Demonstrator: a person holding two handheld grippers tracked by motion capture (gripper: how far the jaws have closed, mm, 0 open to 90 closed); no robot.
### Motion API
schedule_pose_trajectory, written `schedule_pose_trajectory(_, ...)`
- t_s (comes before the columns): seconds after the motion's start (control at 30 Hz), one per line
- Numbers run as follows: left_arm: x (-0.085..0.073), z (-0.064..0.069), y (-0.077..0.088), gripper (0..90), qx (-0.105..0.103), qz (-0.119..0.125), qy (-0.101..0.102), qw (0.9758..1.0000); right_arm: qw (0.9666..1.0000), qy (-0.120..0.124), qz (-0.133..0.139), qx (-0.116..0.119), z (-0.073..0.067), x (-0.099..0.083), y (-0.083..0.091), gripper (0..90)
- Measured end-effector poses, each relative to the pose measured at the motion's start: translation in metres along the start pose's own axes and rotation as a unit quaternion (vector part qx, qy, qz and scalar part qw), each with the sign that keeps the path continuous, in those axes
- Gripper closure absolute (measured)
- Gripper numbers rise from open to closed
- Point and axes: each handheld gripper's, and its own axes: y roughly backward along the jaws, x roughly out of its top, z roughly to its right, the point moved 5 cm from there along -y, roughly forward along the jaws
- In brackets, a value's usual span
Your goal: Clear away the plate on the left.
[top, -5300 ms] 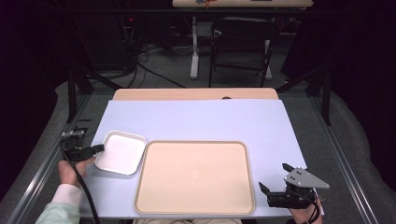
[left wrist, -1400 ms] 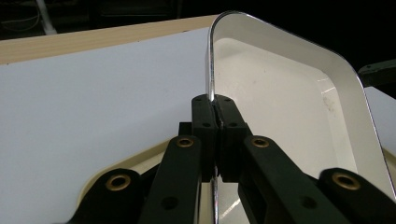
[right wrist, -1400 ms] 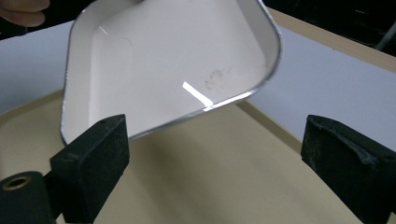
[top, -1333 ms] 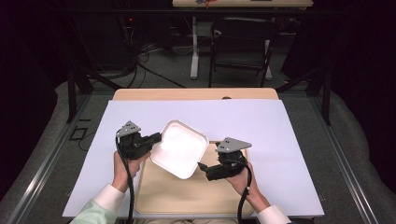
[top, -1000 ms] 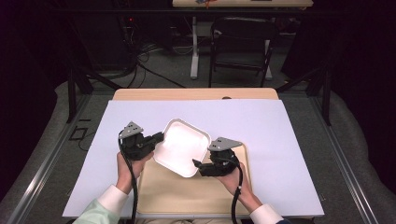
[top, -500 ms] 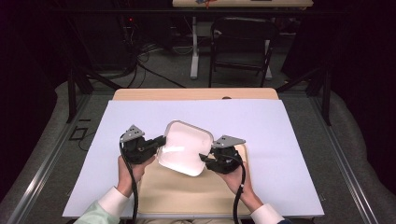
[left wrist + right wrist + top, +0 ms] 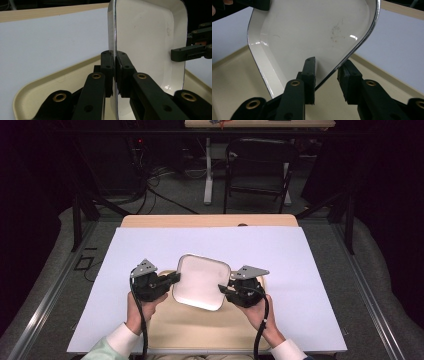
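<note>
From above, the dish [image 7: 201,281] hangs over the tray [image 7: 200,330], left gripper [image 7: 172,278] and right gripper [image 7: 223,290] at its edges. Left gripper view: jaws clamp the rim. Right gripper view: jaws have just been closing, straddling the rim with a gap showing.

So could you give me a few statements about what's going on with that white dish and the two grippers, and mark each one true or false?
1. The left gripper is clamped on the rim of the white dish. True.
2. The white dish lies flat on the beige tray. False: it is held up above the tray, tilted.
3. The right gripper has the dish's edge between its jaws. True; the jaws have just been closing, and one pad still stands off the rim.
4. A blue cloth covers the table. False: a white sheet covers it.
5. The dish holds food. False: it is empty, with only faint smudges.
</note>
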Motion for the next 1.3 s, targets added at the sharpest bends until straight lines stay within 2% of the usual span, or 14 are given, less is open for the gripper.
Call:
schedule_pose_trajectory(0.23,-0.003,0.004,0.001,85.1,-0.009,-0.010,0.002,0.9999,1.0000,0.000,-0.006,0.002,-0.001,-0.002,0.006,69.1)
schedule_pose_trajectory(0.5,-0.007,0.009,-0.001,84.7,-0.020,-0.026,0.007,0.9994,0.9996,-0.002,-0.027,0.008,0.001,-0.008,0.009,69.9)
schedule_pose_trajectory(0.8,-0.013,0.011,-0.003,84.7,-0.032,-0.049,0.013,0.9982,0.9991,-0.007,-0.039,0.017,0.001,-0.011,0.013,71.1)
schedule_pose_trajectory(1.2,-0.026,0.016,-0.002,83.8,-0.049,-0.070,0.039,0.9956,0.9974,-0.012,-0.066,0.026,0.001,-0.018,0.015,73.0)
schedule_pose_trajectory(1.3,-0.028,0.017,-0.002,83.6,-0.047,-0.074,0.039,0.9954,0.9973,-0.011,-0.067,0.027,0.001,-0.018,0.015,73.4)
